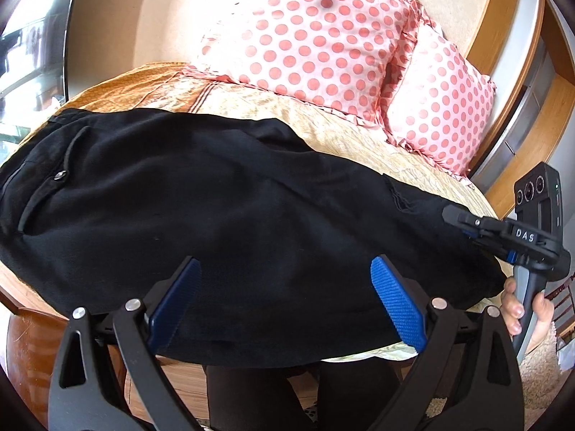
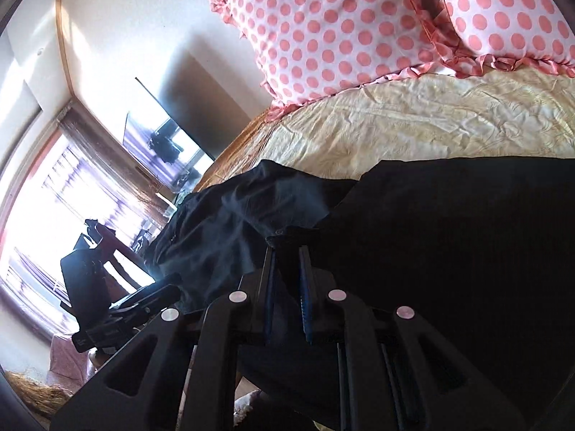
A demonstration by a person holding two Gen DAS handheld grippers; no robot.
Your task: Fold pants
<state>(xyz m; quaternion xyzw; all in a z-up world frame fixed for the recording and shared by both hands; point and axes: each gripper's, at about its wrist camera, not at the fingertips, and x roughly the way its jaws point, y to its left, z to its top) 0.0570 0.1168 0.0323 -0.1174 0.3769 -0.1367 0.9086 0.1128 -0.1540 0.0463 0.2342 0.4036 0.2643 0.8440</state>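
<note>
Black pants (image 1: 215, 194) lie across the near side of the bed, waistband and pocket button at the left. My left gripper (image 1: 284, 276) is open, its blue pads spread wide just above the pants' near edge. My right gripper (image 1: 463, 221) shows at the right end of the pants, shut on the cloth near the hem. In the right wrist view the right gripper (image 2: 287, 251) has its jaws nearly together on a fold of the black pants (image 2: 449, 237), and the left gripper (image 2: 143, 298) shows at the lower left.
Two pink polka-dot pillows (image 1: 316, 39) (image 2: 334, 36) lean at the head of the bed. The cream bedspread (image 1: 345, 133) lies beyond the pants. A window (image 2: 54, 186) and a wooden bed edge (image 1: 32, 327) are at the left.
</note>
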